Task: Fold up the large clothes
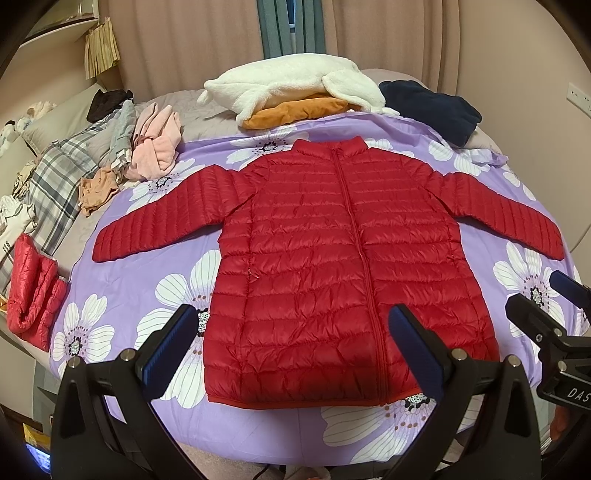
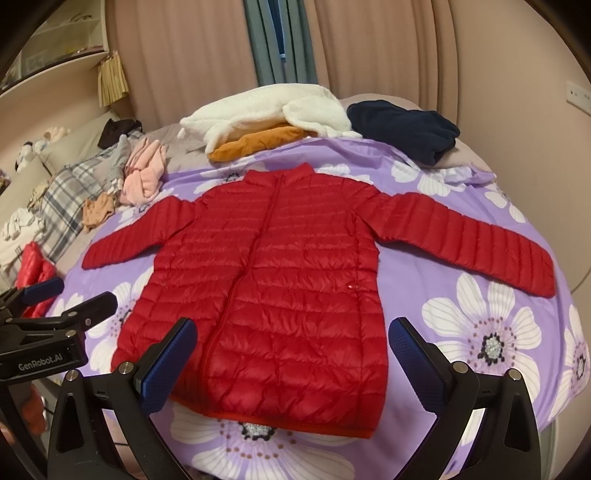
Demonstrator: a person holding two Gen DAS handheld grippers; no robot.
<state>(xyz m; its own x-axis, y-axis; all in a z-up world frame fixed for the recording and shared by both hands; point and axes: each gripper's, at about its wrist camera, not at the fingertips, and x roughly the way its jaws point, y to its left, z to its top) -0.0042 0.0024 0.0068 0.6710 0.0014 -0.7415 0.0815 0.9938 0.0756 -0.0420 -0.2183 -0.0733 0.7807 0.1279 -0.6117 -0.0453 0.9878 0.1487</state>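
Beige pleated curtains [image 1: 388,33], teal curtain gap [image 1: 291,26], shelf [image 2: 55,59] at left, wall socket [image 2: 580,94] right

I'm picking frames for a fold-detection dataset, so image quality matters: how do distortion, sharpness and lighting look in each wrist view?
Left wrist view: strong fisheye bowing, black corner vignette; red jacket sharp and evenly lit, with a faint shadow near the hem behind the left gripper. Right wrist view: same bowing; jacket clear, slight sheen, curtains softer; right gripper sharp.
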